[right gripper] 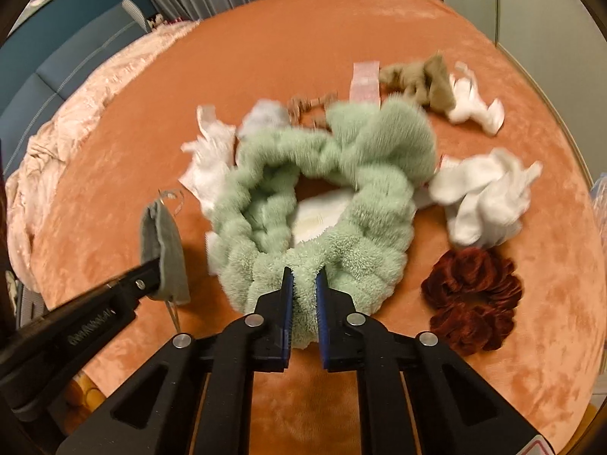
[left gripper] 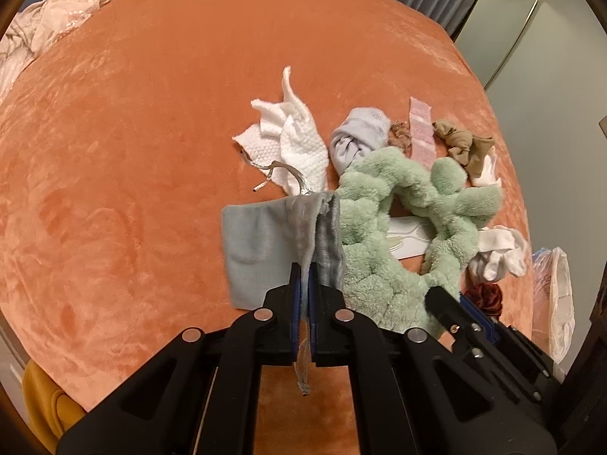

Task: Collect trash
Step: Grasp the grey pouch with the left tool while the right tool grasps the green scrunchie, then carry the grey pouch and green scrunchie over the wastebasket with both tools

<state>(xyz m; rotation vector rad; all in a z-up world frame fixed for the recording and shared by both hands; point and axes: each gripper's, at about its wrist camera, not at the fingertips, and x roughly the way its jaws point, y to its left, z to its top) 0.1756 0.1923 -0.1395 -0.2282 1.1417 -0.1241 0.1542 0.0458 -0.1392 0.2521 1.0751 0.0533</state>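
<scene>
My left gripper is shut on a grey velvet drawstring pouch and holds it above the orange bedspread; the pouch also shows in the right wrist view. My right gripper is shut on a fluffy green headband, lifted and motion-blurred, also visible in the left wrist view. A white card lies under the headband's ring.
On the bedspread lie white cloths, a pale blue sock, a pink strip, tan stockings, white socks and a dark red scrunchie. A plastic bag hangs at the right edge. A pink quilt lies left.
</scene>
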